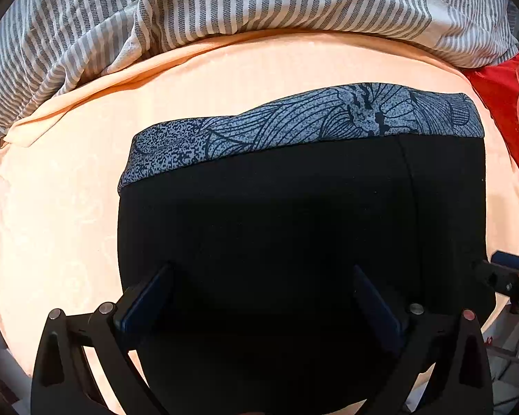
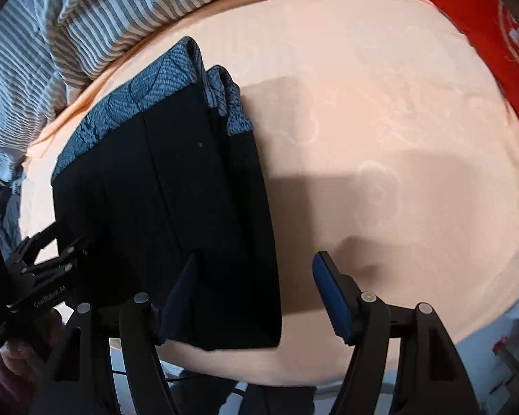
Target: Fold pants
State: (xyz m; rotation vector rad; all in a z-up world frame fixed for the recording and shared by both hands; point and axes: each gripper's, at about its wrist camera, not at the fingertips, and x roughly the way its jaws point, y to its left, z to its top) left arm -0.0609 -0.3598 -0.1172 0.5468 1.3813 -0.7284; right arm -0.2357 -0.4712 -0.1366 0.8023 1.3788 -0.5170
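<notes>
Hovering my left claw [image 1: 263,290] wide over the folded black pants [image 1: 294,214], right claw [image 2: 256,287] wide, straddling their edge to square it.

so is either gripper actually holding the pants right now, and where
Nothing is held. The left gripper is open above the near end of the folded pants; the right gripper is open over their right edge, with nothing pinched.

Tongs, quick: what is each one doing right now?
Left tongs: open, holding nothing, over the black pants.
Right tongs: open, holding nothing, at the pants' edge.
</notes>
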